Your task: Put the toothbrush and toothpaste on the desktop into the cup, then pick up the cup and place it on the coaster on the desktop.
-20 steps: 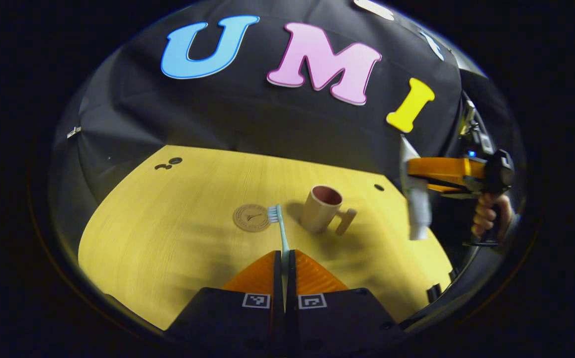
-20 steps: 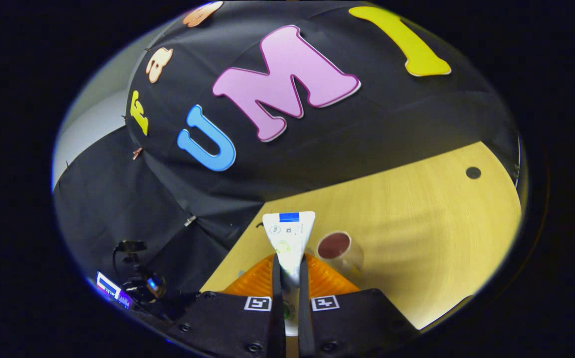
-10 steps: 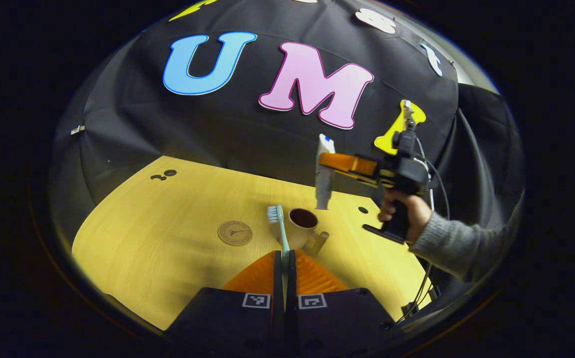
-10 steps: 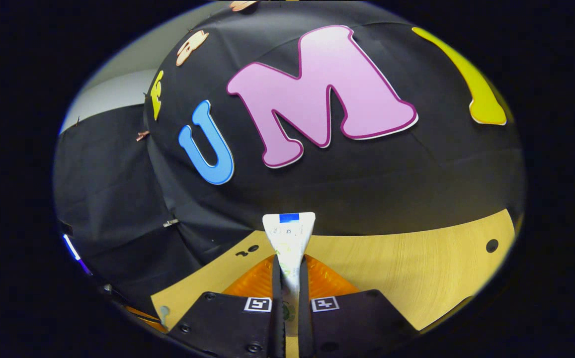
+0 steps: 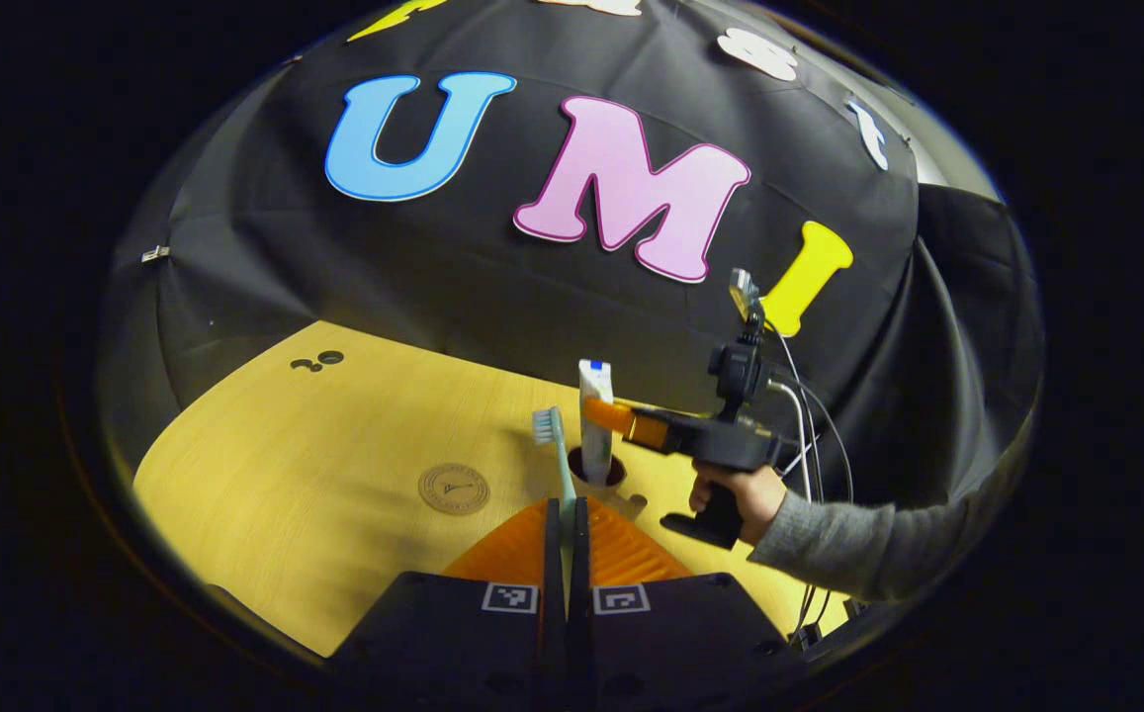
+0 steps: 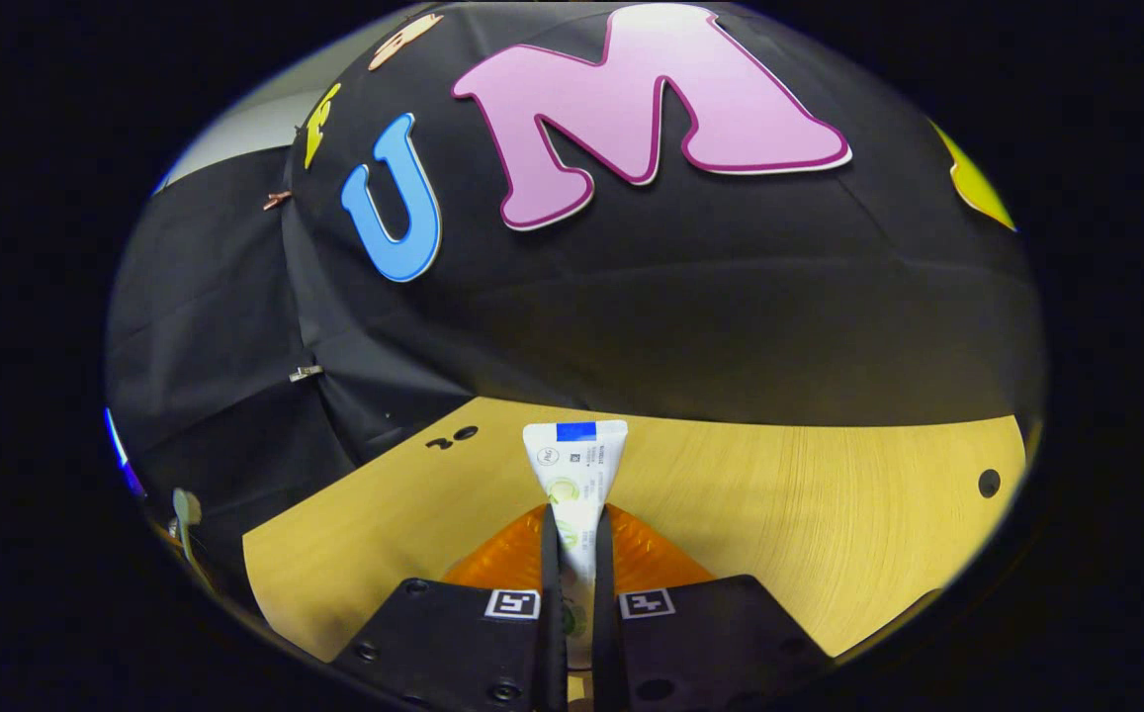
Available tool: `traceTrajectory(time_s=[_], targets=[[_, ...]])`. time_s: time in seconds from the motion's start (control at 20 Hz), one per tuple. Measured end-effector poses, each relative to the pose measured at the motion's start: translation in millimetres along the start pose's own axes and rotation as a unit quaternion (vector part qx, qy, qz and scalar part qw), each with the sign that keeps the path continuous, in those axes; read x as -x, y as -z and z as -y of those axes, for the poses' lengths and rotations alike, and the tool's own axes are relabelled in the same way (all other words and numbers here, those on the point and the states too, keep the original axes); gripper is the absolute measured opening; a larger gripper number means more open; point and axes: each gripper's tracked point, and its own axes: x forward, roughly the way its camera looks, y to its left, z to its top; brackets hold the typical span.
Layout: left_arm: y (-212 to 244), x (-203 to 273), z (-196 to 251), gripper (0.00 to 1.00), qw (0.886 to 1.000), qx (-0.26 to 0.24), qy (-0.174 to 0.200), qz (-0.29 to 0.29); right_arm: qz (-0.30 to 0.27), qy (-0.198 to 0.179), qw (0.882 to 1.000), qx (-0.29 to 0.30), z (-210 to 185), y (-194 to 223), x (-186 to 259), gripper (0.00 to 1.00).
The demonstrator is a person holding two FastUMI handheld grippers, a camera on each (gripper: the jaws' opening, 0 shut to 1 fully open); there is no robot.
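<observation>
A yellow wooden table [image 5: 314,494] is seen in front of a black cloth wall [image 5: 433,267]. A round coaster [image 5: 454,489] lies flat on the table, near the cup [image 5: 599,468]. The toothbrush [image 5: 556,457] is squeezed between the fingers of the left gripper [image 5: 566,534], bristles up, just beside the cup. The right gripper [image 5: 603,413] is held level by a hand [image 5: 733,497] in a grey sleeve [image 5: 858,547]. Its fingers are clamped on the toothpaste [image 5: 595,415], which stands upright with its bottom end in the cup.

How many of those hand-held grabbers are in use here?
2. The left gripper grips the toothbrush. The right gripper, held by a hand, lowers the toothpaste into the cup.
</observation>
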Motion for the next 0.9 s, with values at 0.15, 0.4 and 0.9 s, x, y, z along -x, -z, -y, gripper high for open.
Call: traceTrajectory(time_s=[0.15,0.4,0.9], targets=[[-13.3,-15.4,5.0,0.06,1.0,-0.003,0.007,0.019,0.001,0.003,1.0,0.006,0.4,7.4,3.6,0.14],[-34.5,-47.0,13.8,0.11,0.999,-0.015,0.02,0.047,-0.016,0.001,1.0,0.009,-0.5,14.7,6.0,0.19],[-70.0,-107.8,22.7,0.06,0.99,0.023,0.037,0.132,-0.048,0.004,0.998,-0.042,4.8,31.1,36.1,0.31]])
